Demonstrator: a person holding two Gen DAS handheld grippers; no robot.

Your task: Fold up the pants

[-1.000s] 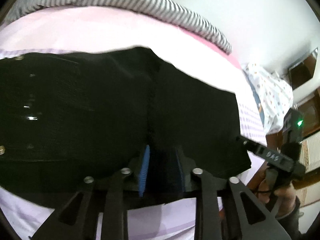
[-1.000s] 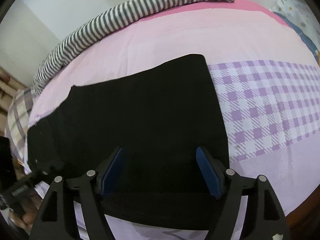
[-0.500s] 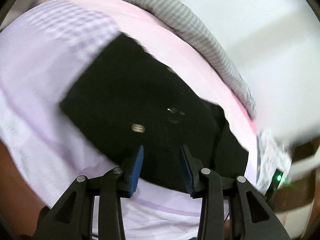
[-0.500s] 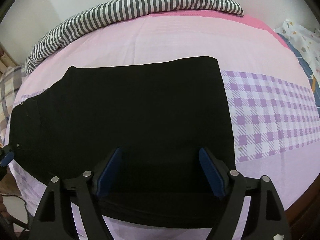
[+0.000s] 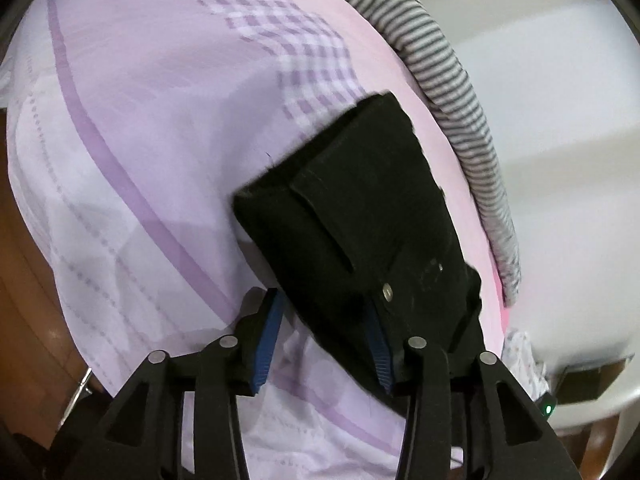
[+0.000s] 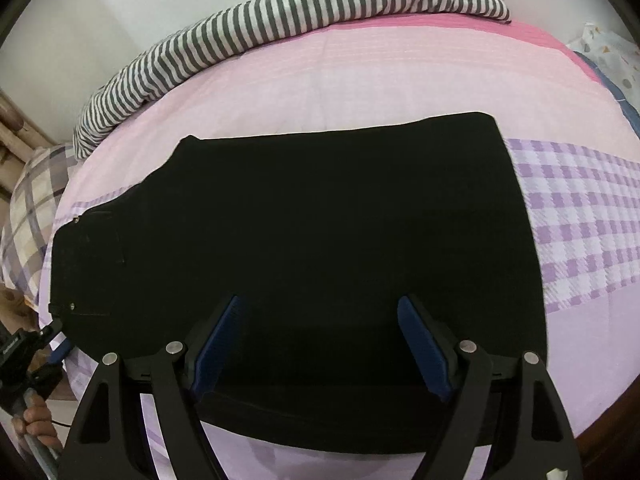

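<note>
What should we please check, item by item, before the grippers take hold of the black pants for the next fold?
1. Black fabric pants lie flat on the pink and purple bedsheet: ok.
2. Left gripper is at the waistband corner: ok; jaws opening, fabric edge between them, pads not pressing.
3. Right gripper is open over the pants' near edge: ok, nothing gripped.
4. Striped grey and white blanket lies clear of the pants: ok.
5. Layers underneath are aligned: cannot tell.
</note>
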